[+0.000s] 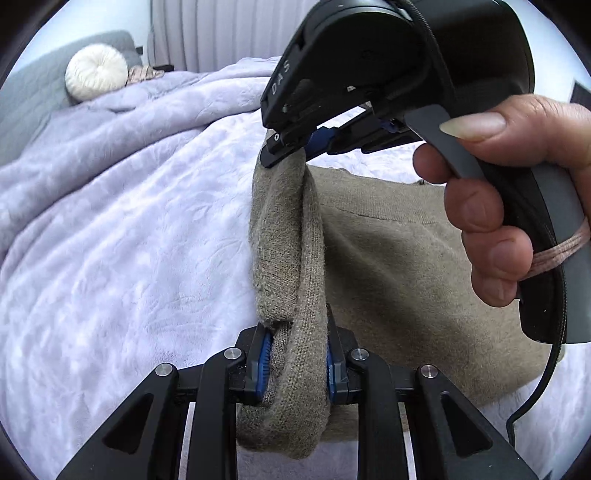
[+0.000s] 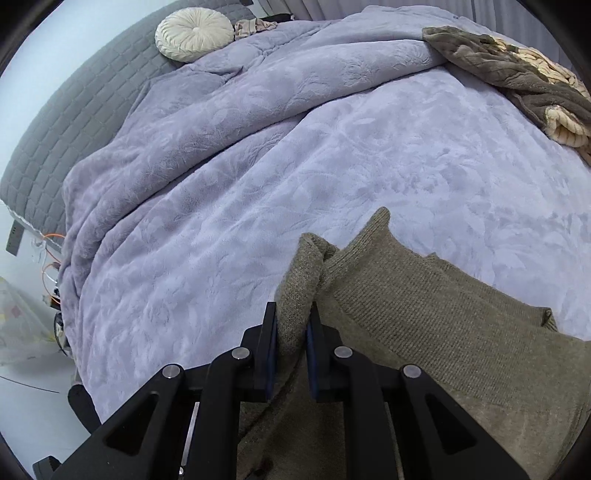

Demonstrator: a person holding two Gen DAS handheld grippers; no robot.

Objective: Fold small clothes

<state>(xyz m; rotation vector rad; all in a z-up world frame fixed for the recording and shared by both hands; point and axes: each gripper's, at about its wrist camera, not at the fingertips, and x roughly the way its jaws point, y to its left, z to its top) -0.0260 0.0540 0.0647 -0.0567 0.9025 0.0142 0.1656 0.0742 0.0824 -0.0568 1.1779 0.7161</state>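
Note:
An olive-brown knitted garment lies on a lilac bedspread. My left gripper is shut on a bunched edge of it, with the knit squeezed between the blue pads. That edge runs up taut to my right gripper, which pinches its far end; a hand holds the handle. In the right wrist view my right gripper is shut on a rolled fold of the garment, whose ribbed body spreads to the lower right.
A round cream cushion rests by the grey quilted headboard. A brown and cream blanket is heaped at the bed's far right. Orange cables lie on the floor at the left.

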